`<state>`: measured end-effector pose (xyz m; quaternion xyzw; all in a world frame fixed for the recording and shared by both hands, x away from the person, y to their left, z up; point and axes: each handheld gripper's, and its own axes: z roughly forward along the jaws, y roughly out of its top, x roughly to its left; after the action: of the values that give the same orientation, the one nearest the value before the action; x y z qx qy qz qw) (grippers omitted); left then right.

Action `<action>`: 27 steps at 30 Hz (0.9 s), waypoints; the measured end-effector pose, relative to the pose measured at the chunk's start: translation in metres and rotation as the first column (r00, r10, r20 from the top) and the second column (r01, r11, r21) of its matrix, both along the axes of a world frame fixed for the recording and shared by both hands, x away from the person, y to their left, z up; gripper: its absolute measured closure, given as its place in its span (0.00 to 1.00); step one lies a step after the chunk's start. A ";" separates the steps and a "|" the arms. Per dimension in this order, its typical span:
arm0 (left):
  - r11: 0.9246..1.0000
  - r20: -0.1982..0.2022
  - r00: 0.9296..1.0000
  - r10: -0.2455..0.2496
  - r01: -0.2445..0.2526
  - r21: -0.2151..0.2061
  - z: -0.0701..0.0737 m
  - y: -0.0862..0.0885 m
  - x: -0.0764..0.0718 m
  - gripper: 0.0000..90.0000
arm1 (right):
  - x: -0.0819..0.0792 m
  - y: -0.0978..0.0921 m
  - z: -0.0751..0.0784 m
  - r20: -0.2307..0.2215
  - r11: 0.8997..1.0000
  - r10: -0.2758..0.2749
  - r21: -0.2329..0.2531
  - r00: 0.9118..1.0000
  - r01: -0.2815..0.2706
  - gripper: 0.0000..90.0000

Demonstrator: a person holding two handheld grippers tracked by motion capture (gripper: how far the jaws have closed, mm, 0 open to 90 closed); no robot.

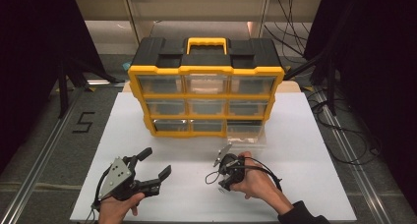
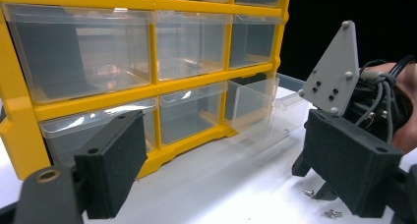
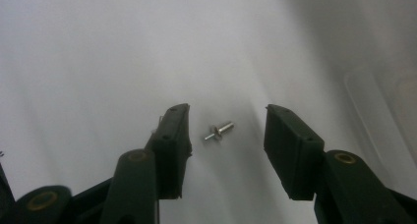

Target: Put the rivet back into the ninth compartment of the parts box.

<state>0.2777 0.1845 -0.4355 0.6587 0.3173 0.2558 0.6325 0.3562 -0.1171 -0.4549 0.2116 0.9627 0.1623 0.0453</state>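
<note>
Both tongs gape wide, gripping nothing.
My right tongs (image 3: 226, 135) point down so the tiny screw (image 3: 220, 130) lies between the jaws; left tongs (image 1: 153, 165) wait near the box (image 1: 206, 86), bottom-right drawer (image 2: 260, 111) pulled out.

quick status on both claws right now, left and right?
Left claw: open, holding nothing.
Right claw: open, jaws on either side of a small screw lying on the white table, not gripping it.

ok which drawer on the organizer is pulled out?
The bottom-right drawer of the yellow organizer: its clear box juts forward onto the white table, while the other eight sit flush in their slots.
</note>
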 end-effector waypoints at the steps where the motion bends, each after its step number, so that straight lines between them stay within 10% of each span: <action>1: 1.000 -0.001 1.000 0.001 -0.001 0.000 0.000 0.000 0.000 0.18 | 0.001 0.001 -0.001 -0.002 1.000 0.003 -0.005 1.000 -0.003 0.64; 14: 1.000 0.000 1.000 0.000 0.000 0.001 0.000 0.000 0.000 0.18 | 0.006 0.000 -0.004 -0.054 0.999 -0.022 -0.032 0.998 0.020 0.92; 27: 1.000 0.004 1.000 0.000 0.000 0.002 0.000 0.000 0.000 0.18 | 0.005 -0.002 0.002 -0.002 1.000 0.007 -0.017 1.000 -0.007 0.93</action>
<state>0.2779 0.1849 -0.4351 0.6587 0.3158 0.2577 0.6324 0.3613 -0.1187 -0.4527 0.2078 0.9649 0.1539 0.0454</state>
